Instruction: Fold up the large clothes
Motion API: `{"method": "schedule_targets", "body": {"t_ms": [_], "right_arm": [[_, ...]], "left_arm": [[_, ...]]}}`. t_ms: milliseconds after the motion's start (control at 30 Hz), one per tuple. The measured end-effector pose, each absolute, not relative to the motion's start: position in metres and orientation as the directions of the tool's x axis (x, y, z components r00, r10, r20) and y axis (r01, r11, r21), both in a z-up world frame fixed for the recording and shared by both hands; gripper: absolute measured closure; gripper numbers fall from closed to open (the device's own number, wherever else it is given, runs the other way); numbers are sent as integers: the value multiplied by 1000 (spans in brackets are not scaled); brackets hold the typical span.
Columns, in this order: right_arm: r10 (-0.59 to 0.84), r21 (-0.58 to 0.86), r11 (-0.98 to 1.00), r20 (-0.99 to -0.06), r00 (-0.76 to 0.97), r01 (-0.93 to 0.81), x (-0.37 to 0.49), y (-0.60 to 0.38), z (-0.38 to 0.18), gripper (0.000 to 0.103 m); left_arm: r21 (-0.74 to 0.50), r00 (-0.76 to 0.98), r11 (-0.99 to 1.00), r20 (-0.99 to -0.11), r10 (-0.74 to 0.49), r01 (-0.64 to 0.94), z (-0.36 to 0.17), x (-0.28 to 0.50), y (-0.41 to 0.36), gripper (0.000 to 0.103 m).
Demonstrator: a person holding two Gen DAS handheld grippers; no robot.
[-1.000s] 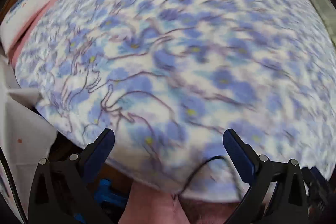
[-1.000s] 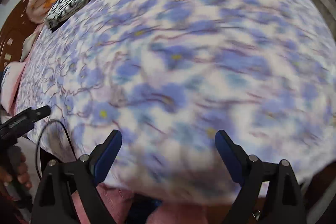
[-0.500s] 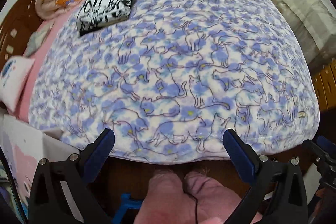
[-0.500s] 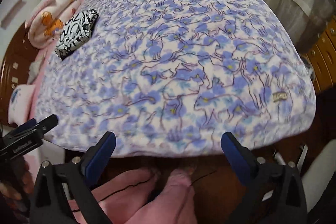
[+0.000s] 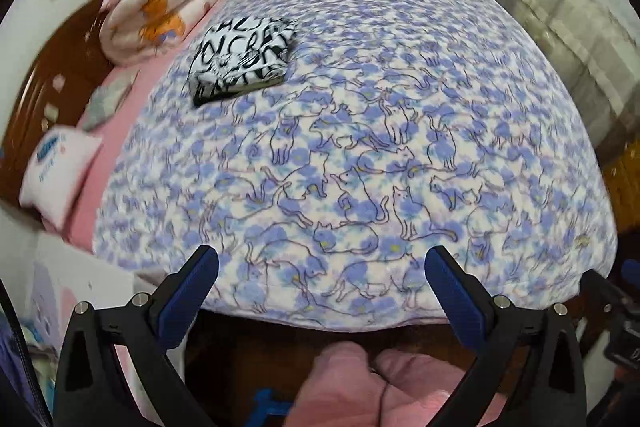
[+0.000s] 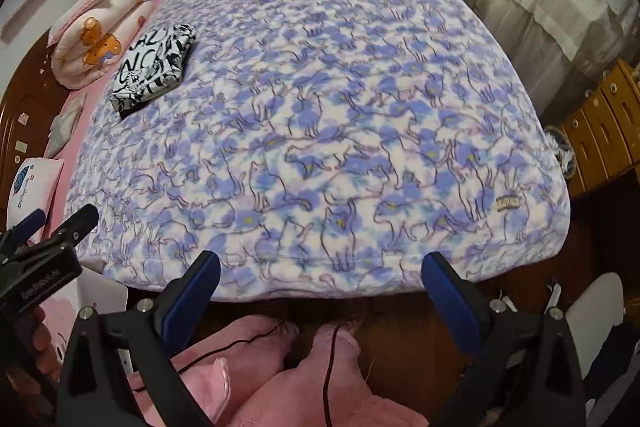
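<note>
The folded black-and-white garment [image 5: 243, 57] lies near the bed's far left corner on the cat-print blanket [image 5: 360, 155], well apart from both tools. The left gripper [image 5: 322, 279] and right gripper [image 6: 320, 277] hang over the near edge, jaws spread wide, nothing between them.

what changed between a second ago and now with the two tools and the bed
Both tools pulled up and back from the cat-print blanket: it filled each view a second ago, now the whole bed shows. The right tool has just been opening and holds nothing; the left tool is open and empty throughout. The folded black-and-white garment and the rolled pink quilt have not moved.
</note>
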State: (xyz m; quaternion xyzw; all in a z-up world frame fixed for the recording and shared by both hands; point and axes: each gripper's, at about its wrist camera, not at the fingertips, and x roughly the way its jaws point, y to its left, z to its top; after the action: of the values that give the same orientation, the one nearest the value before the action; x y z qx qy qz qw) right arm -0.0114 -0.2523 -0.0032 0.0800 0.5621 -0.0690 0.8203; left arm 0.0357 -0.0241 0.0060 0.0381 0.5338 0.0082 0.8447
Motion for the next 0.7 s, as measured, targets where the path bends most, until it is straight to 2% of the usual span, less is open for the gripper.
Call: {"method": "schedule_targets", "body": {"t_ms": [267,700], "right_arm": [[-13,60,985,-907,420,161,-8,-234,8,0],[-33,15,995,-886,462,100,-7,-216,20,0]], "left_arm": [[29,440,998,-897,49,-52,7,37,1,1],[-3,466,1000,-885,8,-23,9,34,-4,1]]}}
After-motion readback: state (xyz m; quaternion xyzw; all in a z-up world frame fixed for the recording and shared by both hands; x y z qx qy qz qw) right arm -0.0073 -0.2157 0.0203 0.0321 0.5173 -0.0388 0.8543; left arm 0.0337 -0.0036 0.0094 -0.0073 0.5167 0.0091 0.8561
